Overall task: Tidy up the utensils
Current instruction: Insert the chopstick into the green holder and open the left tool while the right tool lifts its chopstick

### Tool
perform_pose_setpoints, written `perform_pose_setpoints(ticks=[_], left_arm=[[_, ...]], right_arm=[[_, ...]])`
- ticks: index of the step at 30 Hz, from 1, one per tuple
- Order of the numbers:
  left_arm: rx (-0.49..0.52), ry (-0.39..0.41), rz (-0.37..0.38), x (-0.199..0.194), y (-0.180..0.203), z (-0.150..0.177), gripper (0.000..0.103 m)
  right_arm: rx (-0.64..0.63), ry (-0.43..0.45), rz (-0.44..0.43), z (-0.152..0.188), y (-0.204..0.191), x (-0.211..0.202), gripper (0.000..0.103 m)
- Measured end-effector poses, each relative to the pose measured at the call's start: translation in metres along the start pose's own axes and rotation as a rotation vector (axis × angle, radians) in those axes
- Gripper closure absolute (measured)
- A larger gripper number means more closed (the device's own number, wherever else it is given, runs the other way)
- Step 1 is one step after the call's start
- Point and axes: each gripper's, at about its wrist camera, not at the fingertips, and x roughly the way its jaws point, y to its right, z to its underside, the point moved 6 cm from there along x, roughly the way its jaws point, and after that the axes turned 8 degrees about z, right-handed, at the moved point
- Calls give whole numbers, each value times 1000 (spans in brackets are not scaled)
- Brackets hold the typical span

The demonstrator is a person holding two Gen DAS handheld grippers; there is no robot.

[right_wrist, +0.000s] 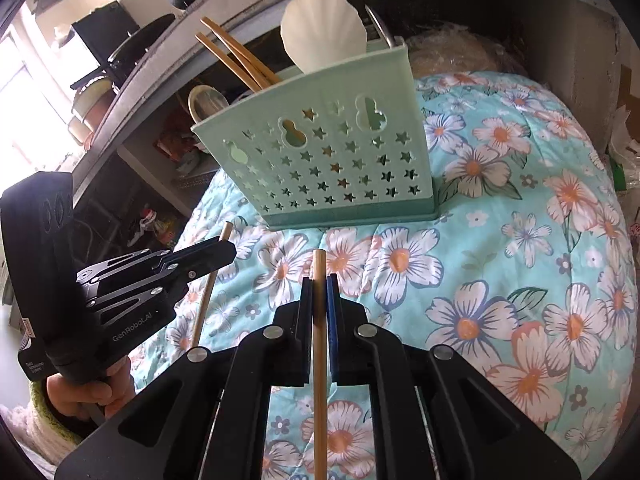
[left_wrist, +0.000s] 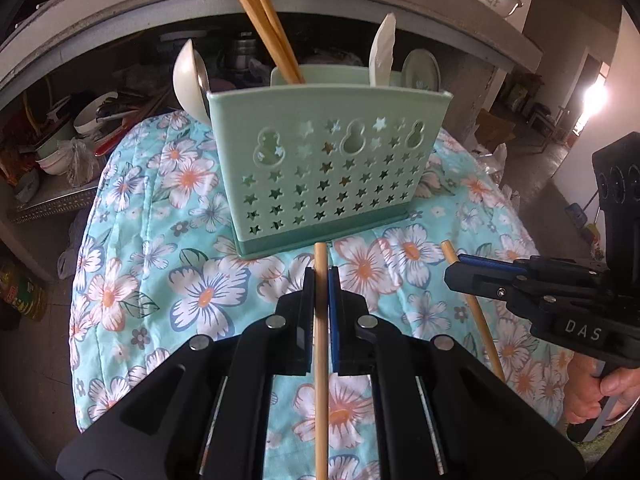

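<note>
A mint-green utensil holder (left_wrist: 320, 160) with star cut-outs stands on a floral cloth; it also shows in the right wrist view (right_wrist: 332, 160). It holds several chopsticks (left_wrist: 264, 24), spoons (left_wrist: 188, 76) and a white shell-shaped scoop (right_wrist: 322, 34). My left gripper (left_wrist: 321, 276) is shut on a wooden chopstick (left_wrist: 321, 360), just in front of the holder. My right gripper (right_wrist: 320, 284) is shut on another chopstick (right_wrist: 320, 360); it shows in the left wrist view (left_wrist: 456, 270) at the right, with its chopstick (left_wrist: 476, 312). The left gripper shows in the right wrist view (right_wrist: 226, 252).
The floral cloth (right_wrist: 520, 240) covers a rounded table. Behind the holder is a grey shelf (left_wrist: 120, 12) with bowls and pots (left_wrist: 92, 116) beneath it. A doorway with bright light (left_wrist: 592, 96) is at the far right.
</note>
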Motion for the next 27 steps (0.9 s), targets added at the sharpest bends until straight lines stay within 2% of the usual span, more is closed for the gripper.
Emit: perform_pose_setpoints(ticks=[9, 15, 22, 27], left_arm=[[34, 138, 44, -78, 14, -24, 97], [68, 239, 54, -128, 26, -57, 97], [120, 407, 24, -177, 49, -111, 97], [162, 511, 2, -199, 66, -154, 97]], right_arm=[[6, 136, -76, -18, -11, -59, 96], [6, 205, -119, -25, -7, -91, 96], [15, 213, -160, -28, 6, -97, 96], [19, 215, -181, -33, 14, -97, 96]])
